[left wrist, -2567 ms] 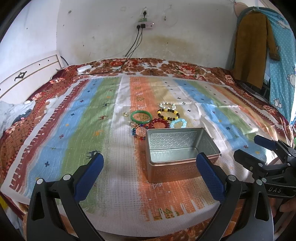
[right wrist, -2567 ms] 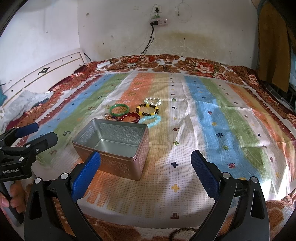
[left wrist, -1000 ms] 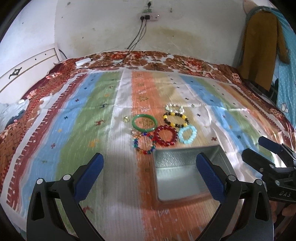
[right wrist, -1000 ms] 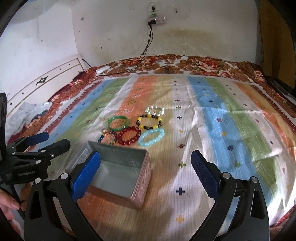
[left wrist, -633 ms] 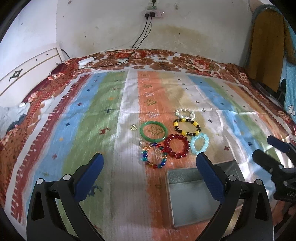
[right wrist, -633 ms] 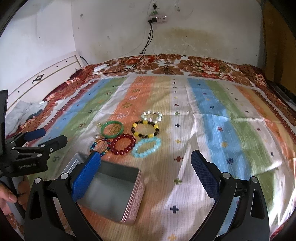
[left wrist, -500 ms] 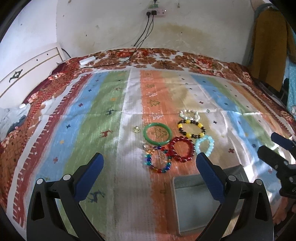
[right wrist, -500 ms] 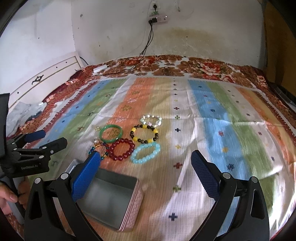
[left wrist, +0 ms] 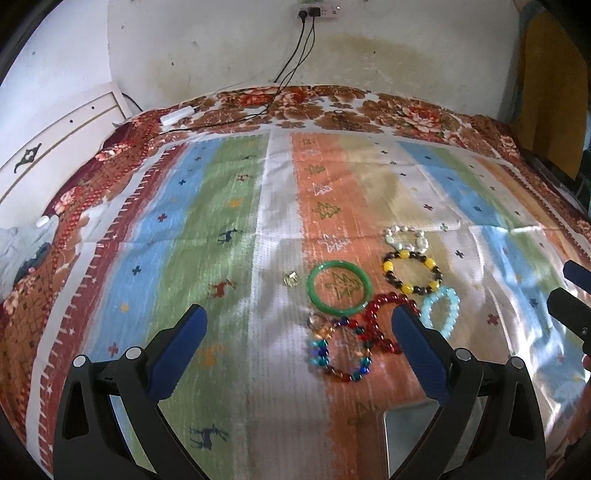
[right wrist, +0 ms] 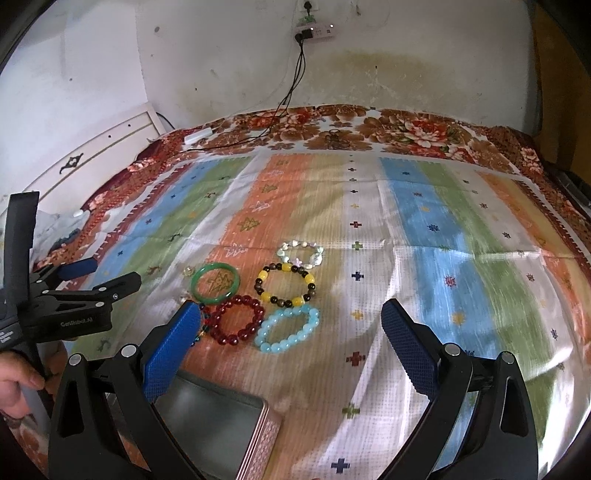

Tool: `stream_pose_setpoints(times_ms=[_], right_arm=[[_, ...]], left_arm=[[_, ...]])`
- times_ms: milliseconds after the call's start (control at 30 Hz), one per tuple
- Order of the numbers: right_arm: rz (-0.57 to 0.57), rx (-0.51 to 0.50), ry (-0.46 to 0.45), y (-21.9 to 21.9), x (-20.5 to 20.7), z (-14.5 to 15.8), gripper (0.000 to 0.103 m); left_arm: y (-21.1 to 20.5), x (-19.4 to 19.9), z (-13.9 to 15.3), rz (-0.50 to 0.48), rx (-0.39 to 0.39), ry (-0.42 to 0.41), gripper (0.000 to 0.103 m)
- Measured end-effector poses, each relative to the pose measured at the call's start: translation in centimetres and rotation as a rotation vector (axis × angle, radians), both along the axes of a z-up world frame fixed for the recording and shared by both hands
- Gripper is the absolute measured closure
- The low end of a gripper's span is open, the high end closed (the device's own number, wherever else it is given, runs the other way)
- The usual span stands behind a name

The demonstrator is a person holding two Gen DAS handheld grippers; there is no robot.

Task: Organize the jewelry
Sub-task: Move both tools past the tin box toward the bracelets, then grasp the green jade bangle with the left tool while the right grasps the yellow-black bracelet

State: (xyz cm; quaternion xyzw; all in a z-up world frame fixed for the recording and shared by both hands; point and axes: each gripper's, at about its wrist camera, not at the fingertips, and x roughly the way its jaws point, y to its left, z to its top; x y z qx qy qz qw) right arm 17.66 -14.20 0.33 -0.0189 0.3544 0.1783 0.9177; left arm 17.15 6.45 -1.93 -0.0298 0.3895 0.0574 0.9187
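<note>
A striped cloth (left wrist: 229, 206) with small crosses, deer and trees covers a bed spread with a floral blanket (left wrist: 369, 110). Black cables (right wrist: 291, 88) drop from a power strip (right wrist: 314, 31) on the stained white wall (left wrist: 388, 48); a white headboard (left wrist: 62, 133) stands at left.

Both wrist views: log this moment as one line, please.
left claw: open, empty | right claw: open, empty | six bracelets on cloth | tin: nothing visible inside

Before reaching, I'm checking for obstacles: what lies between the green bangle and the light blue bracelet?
The red bead bracelet lies between the green bangle and light blue bracelet, shown in the right wrist view.
</note>
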Motion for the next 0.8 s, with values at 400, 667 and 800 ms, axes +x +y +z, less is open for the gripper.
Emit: stream_pose_setpoints(times_ms=[400, 667, 800], right_arm=[[0.000, -0.014, 0.076, 0.5, 4.1, -1.2, 0.004], [-0.004, -0.030, 0.136, 0.8, 6.6, -2.5, 0.004], [-0.005, -0.063, 0.154, 1.2, 7.8, -3.4, 0.004]], left_arm=[[1.0, 4.1, -1.7, -0.011, -0.033, 0.087, 0.006], [1.8, 6.7, -3.2, -0.020, -0.105, 0.159, 0.006], [1.7, 7.5, -3.8, -0.033, -0.095, 0.175, 0.006]])
